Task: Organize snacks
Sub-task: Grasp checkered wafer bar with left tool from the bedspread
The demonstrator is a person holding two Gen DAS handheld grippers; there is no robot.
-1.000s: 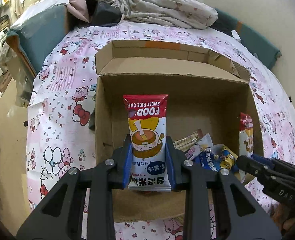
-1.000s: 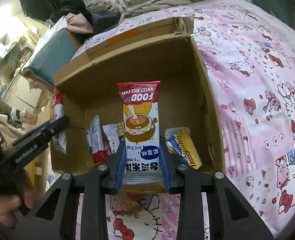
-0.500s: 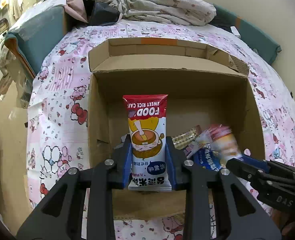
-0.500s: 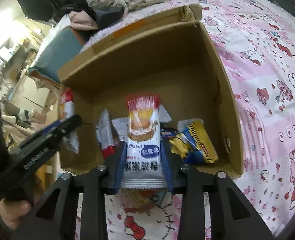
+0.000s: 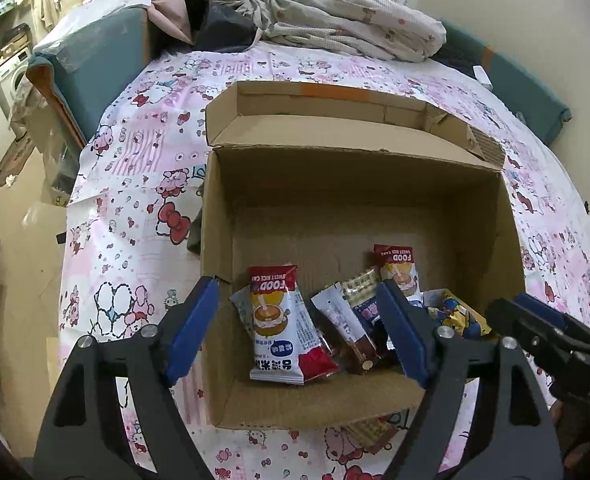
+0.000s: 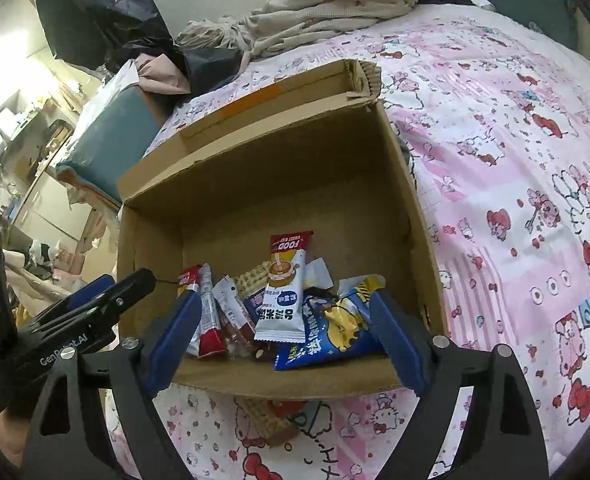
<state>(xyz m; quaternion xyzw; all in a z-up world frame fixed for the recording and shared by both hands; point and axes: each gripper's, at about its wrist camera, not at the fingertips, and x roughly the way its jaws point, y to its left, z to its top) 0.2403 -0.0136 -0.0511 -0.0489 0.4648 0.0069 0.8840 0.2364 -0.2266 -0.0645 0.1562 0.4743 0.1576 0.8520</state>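
Observation:
An open cardboard box sits on the pink cartoon bedsheet and holds several snack packets. One red-and-white rice cake packet lies loose at the box's near left, below my left gripper. Its jaws are opening and the pads touch nothing. A second rice cake packet rests on the snack pile under my right gripper. Those jaws are opening too, clear of it. A blue-and-yellow packet lies beside it.
A wafer packet lies on the sheet just outside the box's near wall. Crumpled bedding and a teal cushion sit beyond the box. The bed's edge drops off at the left.
Both grippers have opened and let go of their rice cake packets, which fell into the box. Neither hand has shifted much.

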